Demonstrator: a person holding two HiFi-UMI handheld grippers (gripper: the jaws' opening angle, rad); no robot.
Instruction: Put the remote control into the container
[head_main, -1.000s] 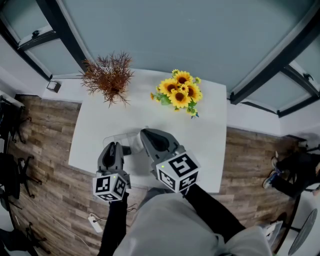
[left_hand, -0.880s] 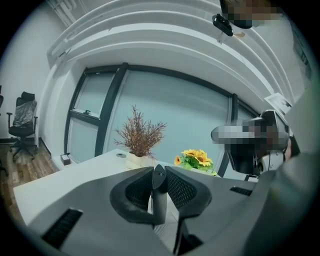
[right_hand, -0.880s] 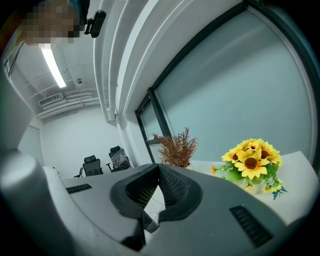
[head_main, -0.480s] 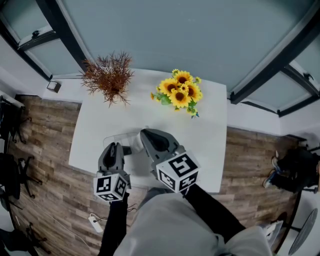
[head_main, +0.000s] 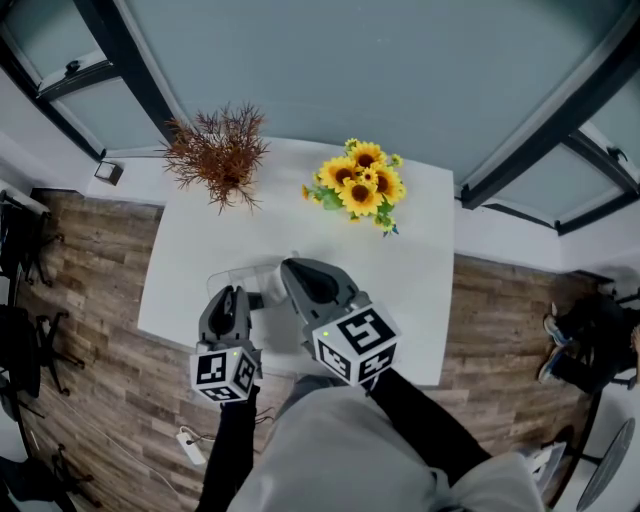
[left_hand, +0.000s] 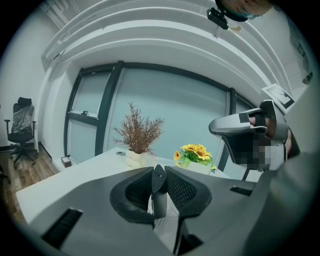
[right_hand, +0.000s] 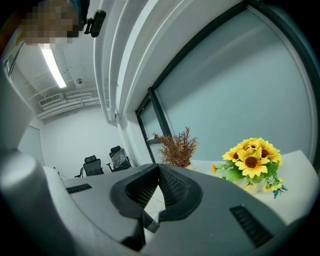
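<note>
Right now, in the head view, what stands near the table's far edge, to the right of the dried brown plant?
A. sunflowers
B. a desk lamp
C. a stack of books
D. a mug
A: the yellow sunflowers stand near the far edge of the table, to the right of the dried plant.
</note>
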